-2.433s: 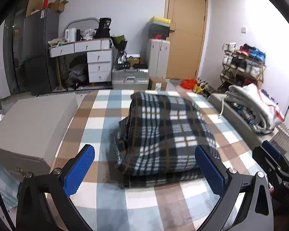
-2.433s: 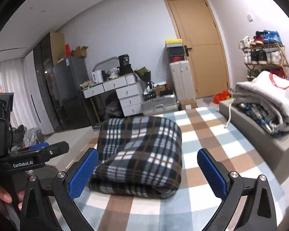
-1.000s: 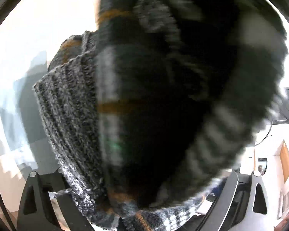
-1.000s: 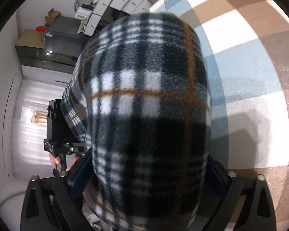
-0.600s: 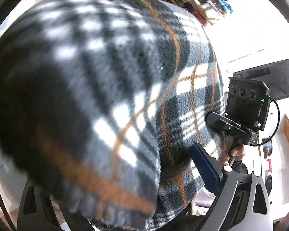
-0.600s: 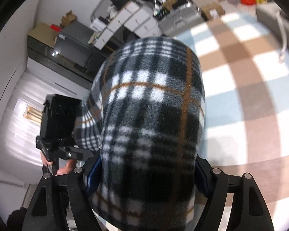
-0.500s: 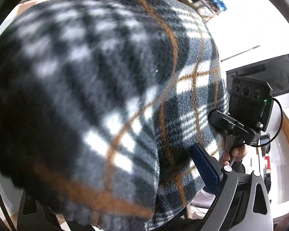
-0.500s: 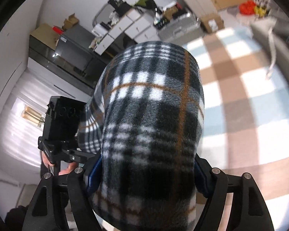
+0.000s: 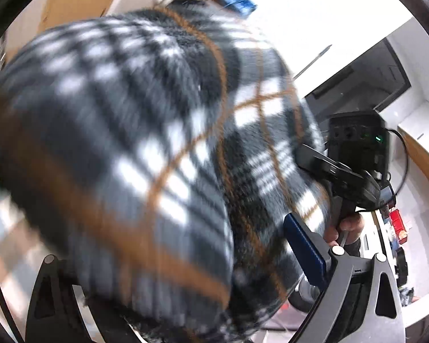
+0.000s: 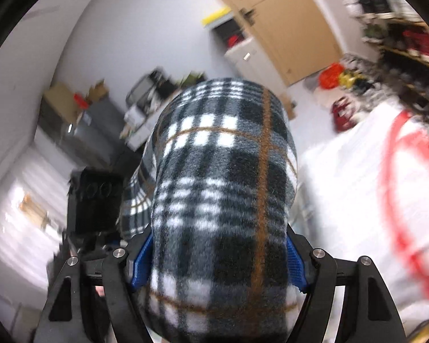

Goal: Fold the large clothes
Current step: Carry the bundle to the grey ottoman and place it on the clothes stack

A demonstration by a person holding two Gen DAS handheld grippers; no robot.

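Fleece, thick and fuzzy, is filling most of both views: a plaid blanket in charcoal, white and thin tan lines, bundled into a fat rounded roll and lifted in the air between the two grippers.

From the right wrist camera the right gripper is squeezing the roll, its blue ribbed pads pressing into the fleece on either side, so its fingers are clenched on the blanket. This view alone is showing the room behind, blurred: a tan door, a pale grey wall, a white garment with red marking on the right, and cluttered shelving at the upper right. To the left of the roll, the black box-shaped body of the other gripper is showing, partly hidden by cloth.

From the left wrist camera the blanket is looming closer and softer in focus, draping over the left gripper. Only one blue pad is visible, lying against the fabric; the other is buried, so whether these fingers are gripping cannot be told. Only here is the person's hand appearing, wrapped around the handle of the black right-hand gripper unit, which has a small green light.
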